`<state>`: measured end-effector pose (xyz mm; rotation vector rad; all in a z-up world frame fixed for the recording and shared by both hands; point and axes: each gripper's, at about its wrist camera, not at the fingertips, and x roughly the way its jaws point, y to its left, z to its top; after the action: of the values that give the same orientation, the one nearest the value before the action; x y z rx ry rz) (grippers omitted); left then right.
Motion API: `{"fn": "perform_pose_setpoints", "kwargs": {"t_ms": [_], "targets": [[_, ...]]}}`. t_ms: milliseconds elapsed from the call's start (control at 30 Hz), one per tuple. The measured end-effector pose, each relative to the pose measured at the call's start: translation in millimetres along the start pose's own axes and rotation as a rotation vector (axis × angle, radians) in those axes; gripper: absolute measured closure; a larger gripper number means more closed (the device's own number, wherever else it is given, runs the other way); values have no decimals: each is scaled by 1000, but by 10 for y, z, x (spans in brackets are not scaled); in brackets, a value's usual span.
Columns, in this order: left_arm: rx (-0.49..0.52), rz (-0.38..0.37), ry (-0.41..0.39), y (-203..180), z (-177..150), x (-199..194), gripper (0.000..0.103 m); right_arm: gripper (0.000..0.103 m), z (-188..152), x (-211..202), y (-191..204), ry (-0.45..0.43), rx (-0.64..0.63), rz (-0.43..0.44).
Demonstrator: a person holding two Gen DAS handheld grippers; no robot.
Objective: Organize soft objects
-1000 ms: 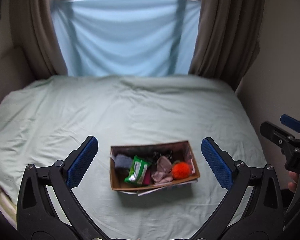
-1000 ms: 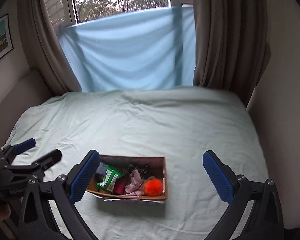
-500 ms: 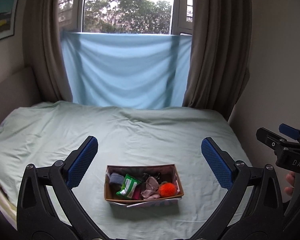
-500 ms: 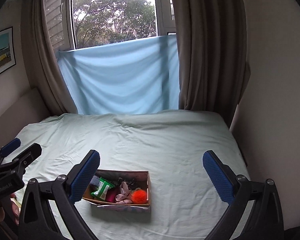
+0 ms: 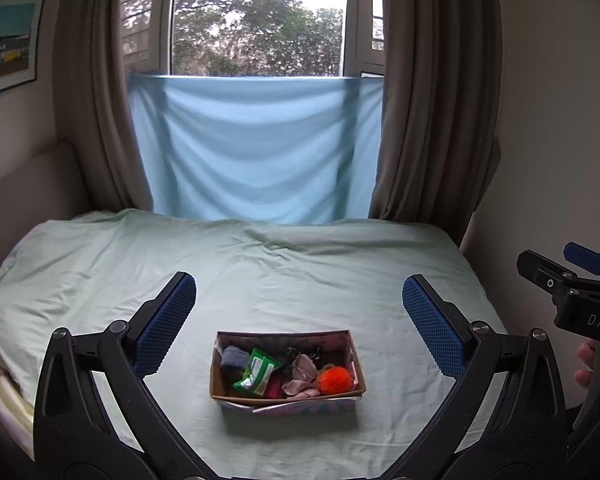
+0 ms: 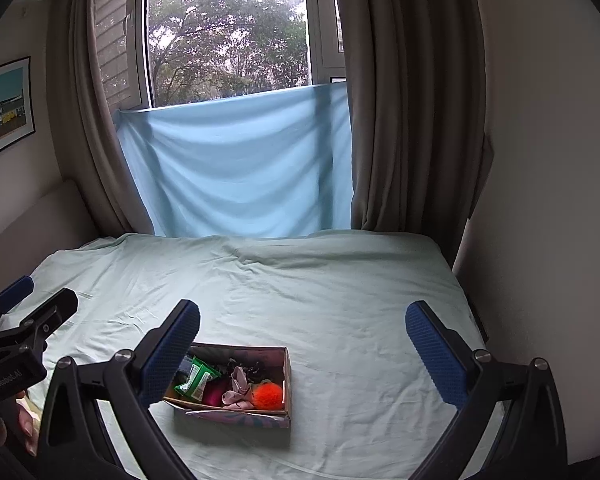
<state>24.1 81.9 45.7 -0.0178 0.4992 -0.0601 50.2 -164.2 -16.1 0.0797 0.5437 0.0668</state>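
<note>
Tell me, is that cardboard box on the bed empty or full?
Nearly full. The open-topped box holds an orange pom-pom, a green packet, a pinkish cloth and more.

Two handheld grippers held side by side, raised and pointing forward. The left gripper [image 5: 299, 322] has its blue-padded fingers [image 5: 166, 322] spread wide, nothing between them. The right gripper [image 6: 302, 350], level with it and just to its right, is likewise splayed and empty. Fingertips of a hand [image 5: 585, 366] show behind the right gripper's body.
</note>
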Motion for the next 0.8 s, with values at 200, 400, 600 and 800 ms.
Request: {"fn": "perform_pose_setpoints", "kwargs": {"t_ms": [200, 400, 600, 800], "targets": [[5, 1, -2, -45, -25, -30, 0, 0, -5, -64, -7, -7, -7, -5], [11, 3, -4, -81, -45, -61, 0, 0, -4, -89, -8, -12, -7, -15], [1, -11, -4, -94, -22, -67, 0, 0, -1, -106, -7, -22, -4, -22], [7, -20, -4, -108, -25, -56, 0, 1, -9, -108, -7, -27, -5, -30]]}}
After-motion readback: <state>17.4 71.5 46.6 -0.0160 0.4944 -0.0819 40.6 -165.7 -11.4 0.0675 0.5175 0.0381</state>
